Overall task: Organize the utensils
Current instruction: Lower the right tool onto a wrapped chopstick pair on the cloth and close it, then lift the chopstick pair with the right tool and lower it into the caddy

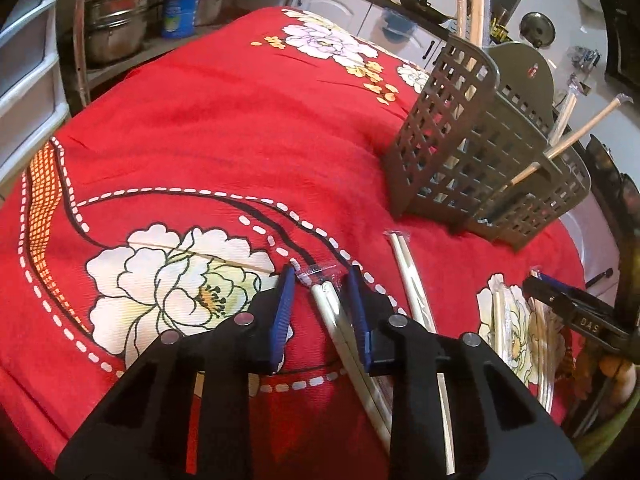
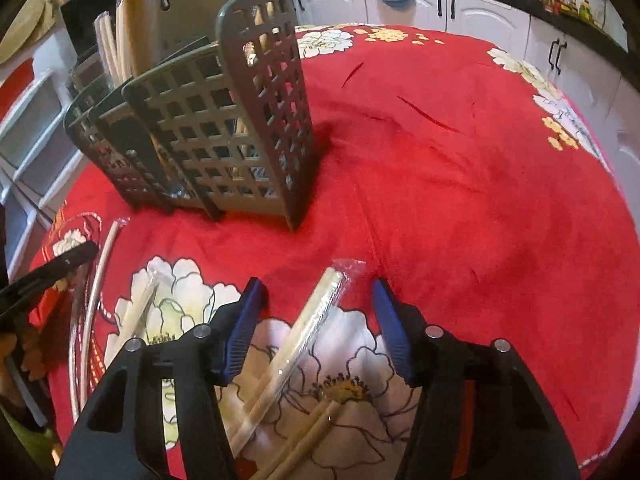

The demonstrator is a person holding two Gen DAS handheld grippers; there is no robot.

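A grey lattice utensil holder [image 1: 460,140] [image 2: 224,128] stands on the red flowered tablecloth [image 1: 224,128] with several chopsticks upright in it. My left gripper [image 1: 321,273] is low over the cloth, jaws narrow around a plastic-wrapped chopstick pair [image 1: 332,314]. The right blue pad is against the wrapper and a gap shows at the left pad. Another wrapped pair [image 1: 408,276] lies just to its right. My right gripper [image 2: 317,282] stands open astride a wrapped pair [image 2: 308,332], neither pad touching it. More chopsticks [image 2: 136,312] lie to its left, and bare ones [image 2: 304,432] underneath.
White drawers [image 1: 28,60], steel pots [image 1: 116,24] and a blue container [image 1: 180,12] stand beyond the table's far left edge. White cabinets [image 2: 480,8] line the back. The holder stands close ahead of both grippers. My left gripper's black finger [image 2: 60,264] shows at the right view's left edge.
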